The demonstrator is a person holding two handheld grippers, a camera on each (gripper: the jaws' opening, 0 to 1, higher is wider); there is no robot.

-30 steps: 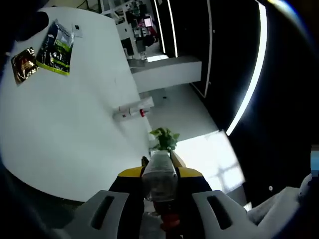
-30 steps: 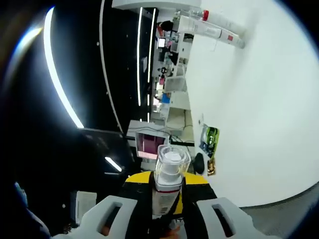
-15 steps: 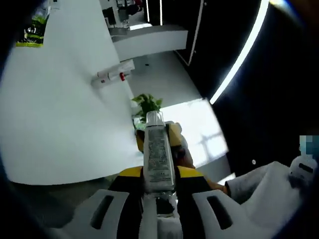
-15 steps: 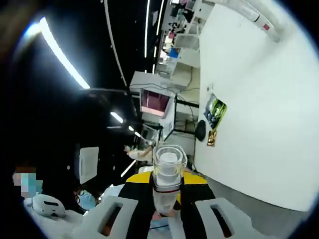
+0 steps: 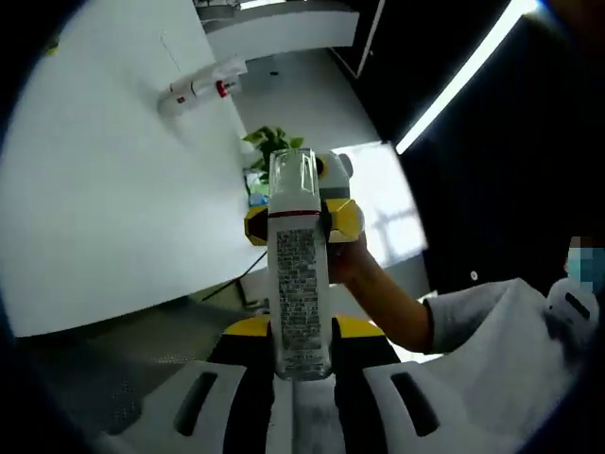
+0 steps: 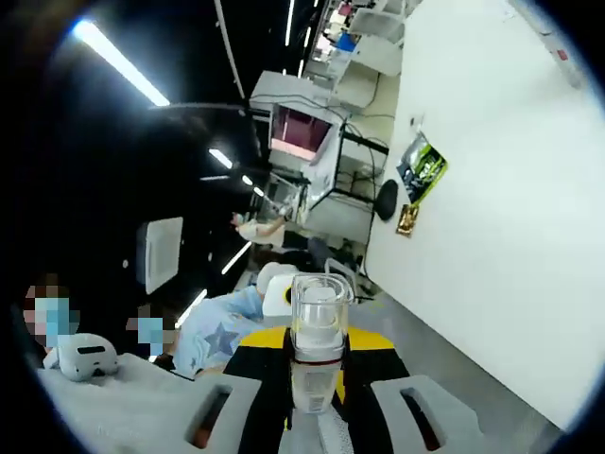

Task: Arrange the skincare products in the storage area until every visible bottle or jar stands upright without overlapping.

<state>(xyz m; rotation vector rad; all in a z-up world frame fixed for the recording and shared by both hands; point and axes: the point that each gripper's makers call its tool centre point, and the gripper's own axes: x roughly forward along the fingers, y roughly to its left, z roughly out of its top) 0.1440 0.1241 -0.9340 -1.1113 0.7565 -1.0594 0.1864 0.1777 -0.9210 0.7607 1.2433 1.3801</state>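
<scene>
While each gripper [image 5: 301,378] [image 6: 316,397] is clamped on a bottle [image 5: 298,274] [image 6: 316,331] off the table [image 5: 104,189] (views rolled), a slack grip could drop one.

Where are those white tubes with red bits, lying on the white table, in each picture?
Left gripper view: the white tubes lie upper left, above the clear-capped white bottle held in the jaws.
Right gripper view: the tubes sit at the far upper-right edge, cut off, above a held clear-capped bottle.
Shared landmark: the white table they lie on.
</scene>
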